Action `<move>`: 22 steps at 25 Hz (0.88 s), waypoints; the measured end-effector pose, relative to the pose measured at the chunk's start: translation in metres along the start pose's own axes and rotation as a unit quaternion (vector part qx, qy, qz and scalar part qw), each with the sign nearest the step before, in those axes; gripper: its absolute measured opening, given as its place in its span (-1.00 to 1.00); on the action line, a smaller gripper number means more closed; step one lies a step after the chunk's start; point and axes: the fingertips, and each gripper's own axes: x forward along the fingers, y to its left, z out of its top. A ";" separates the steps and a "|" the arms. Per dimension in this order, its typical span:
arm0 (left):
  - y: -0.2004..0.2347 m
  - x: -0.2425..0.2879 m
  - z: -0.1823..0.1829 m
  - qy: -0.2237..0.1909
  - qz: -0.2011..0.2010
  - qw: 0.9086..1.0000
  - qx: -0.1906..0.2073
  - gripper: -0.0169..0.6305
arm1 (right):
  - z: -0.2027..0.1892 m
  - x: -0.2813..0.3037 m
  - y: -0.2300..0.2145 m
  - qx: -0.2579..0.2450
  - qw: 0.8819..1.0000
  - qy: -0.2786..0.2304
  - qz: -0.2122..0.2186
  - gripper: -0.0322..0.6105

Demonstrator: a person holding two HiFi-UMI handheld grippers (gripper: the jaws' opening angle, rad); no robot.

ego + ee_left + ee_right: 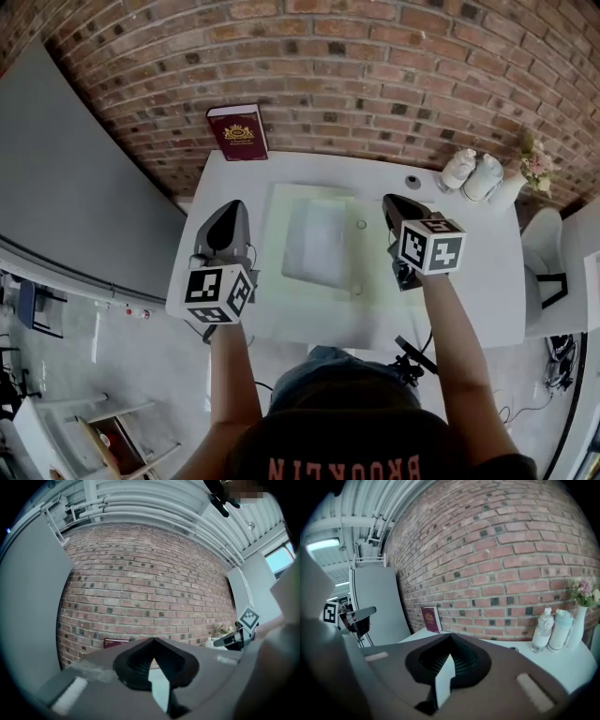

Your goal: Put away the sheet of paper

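A white sheet of paper lies flat on a pale green mat or folder in the middle of the white table. My left gripper hovers over the table's left edge, beside the mat. My right gripper hovers over the mat's right edge. Both point at the brick wall. In the left gripper view the jaws meet at their tips. The right gripper's jaws are shut as well. A pale strip shows in each seam; I cannot tell what it is.
A dark red book leans on the wall at the table's back left. Two white bottles and a vase of flowers stand at the back right, a small dark round thing beside them.
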 end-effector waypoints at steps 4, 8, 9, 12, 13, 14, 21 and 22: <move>-0.017 0.009 0.015 -0.015 -0.017 1.000 0.008 -0.96 | 0.034 -0.035 -0.001 0.005 0.997 -0.071 -0.006 -0.89; -0.033 0.017 0.036 -0.035 -0.037 0.999 0.019 -0.96 | 0.072 -0.073 0.005 -0.047 0.989 -0.141 -0.024 -0.89; -0.037 0.019 0.041 -0.040 -0.041 0.998 0.022 -0.96 | 0.082 -0.082 0.008 -0.070 0.985 -0.155 -0.032 -0.89; -0.047 0.023 0.059 -0.056 -0.053 0.997 0.031 -0.96 | 0.109 -0.109 0.019 -0.135 0.971 -0.188 -0.057 -0.89; -0.050 0.025 0.065 -0.062 -0.057 0.996 0.035 -0.96 | 0.116 -0.117 0.023 -0.146 0.967 -0.199 -0.061 -0.89; -0.053 0.025 0.072 -0.068 -0.061 0.995 0.038 -0.96 | 0.123 -0.126 0.025 -0.149 0.964 -0.212 -0.066 -0.89; -0.077 0.029 0.116 -0.109 -0.082 0.989 0.058 -0.96 | 0.155 -0.188 0.017 -0.146 0.941 -0.282 -0.117 -0.89; -0.080 0.028 0.123 -0.114 -0.083 0.988 0.062 -0.96 | 0.158 -0.193 0.018 -0.152 0.939 -0.282 -0.122 -0.90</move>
